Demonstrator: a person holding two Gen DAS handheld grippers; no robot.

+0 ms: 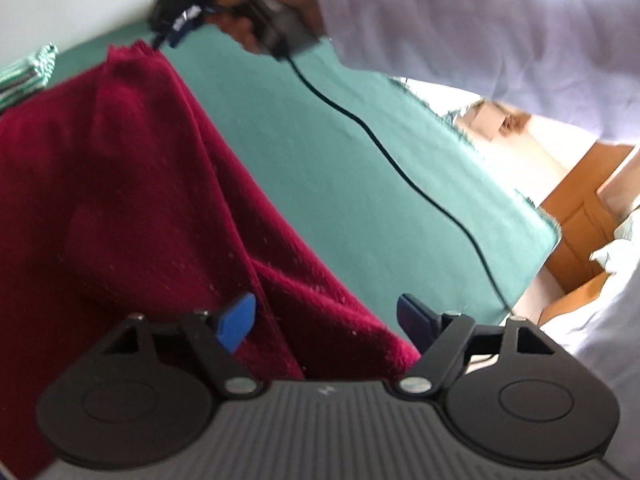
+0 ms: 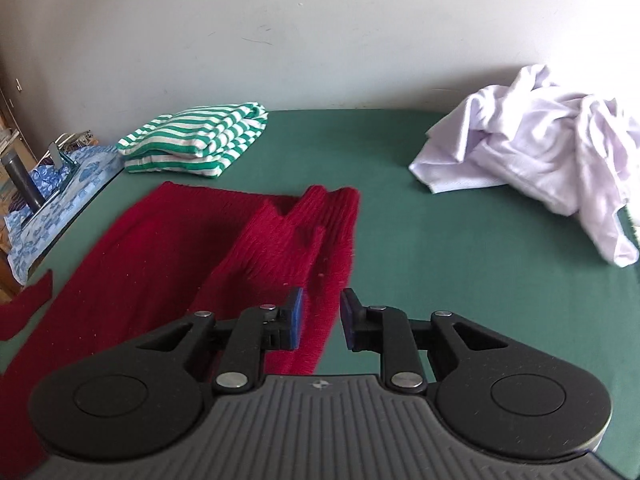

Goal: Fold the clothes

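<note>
Soft red sweater (image 2: 256, 240) on green table (image 2: 440, 240); left gripper (image 1: 326, 322) wide, right gripper (image 2: 321, 316) narrowly parted, apparently empty. Pinch hem corners.

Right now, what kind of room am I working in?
Probably a room in a home, used as a laundry-folding spot: a table under a green cloth against a plain white wall, clothes on it, and a wooden cabinet beside it.

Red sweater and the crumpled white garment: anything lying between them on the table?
No. The right wrist view shows only bare green table cover between the red sweater and the crumpled white garment.
</note>
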